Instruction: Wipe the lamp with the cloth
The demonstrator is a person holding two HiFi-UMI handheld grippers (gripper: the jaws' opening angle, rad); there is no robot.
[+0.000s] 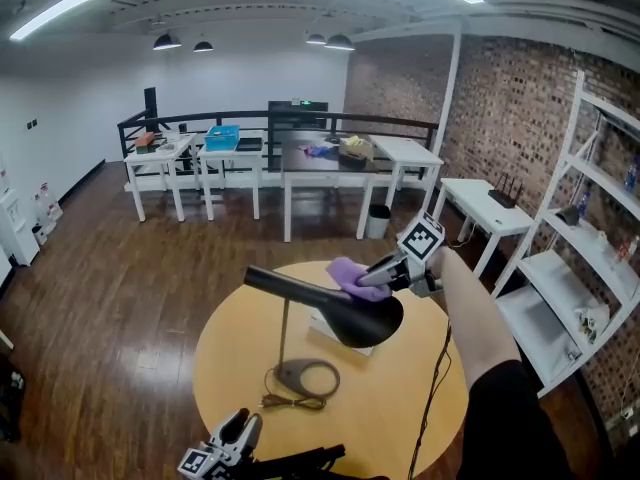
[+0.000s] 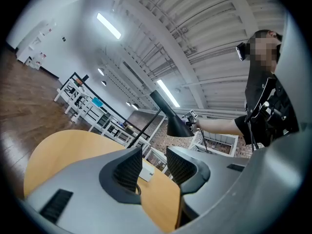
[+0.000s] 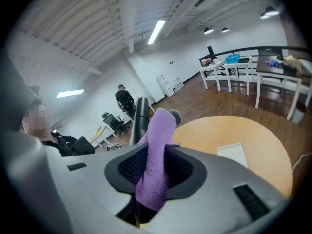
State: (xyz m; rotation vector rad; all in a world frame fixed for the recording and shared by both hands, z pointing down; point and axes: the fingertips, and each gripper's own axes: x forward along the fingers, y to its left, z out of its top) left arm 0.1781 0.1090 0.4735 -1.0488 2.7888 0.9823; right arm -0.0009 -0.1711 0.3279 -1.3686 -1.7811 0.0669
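On a far white table sits a blue plastic crate (image 1: 222,136), its contents too small to tell. At the near left edge of the round yellow wooden table (image 1: 400,408), the left gripper (image 1: 245,430) has its jaws apart with nothing between them. The black desk lamp (image 1: 330,303) stands to its right on a ring base (image 1: 307,377), which only the head view shows, with a flat white box (image 1: 322,323) beneath the shade. The purple fleece cloth (image 1: 350,275) lies on the shade's top. The right gripper view shows the right gripper (image 3: 156,167) clamped on the cloth. A black cable (image 1: 437,368) trails along the table's right side.
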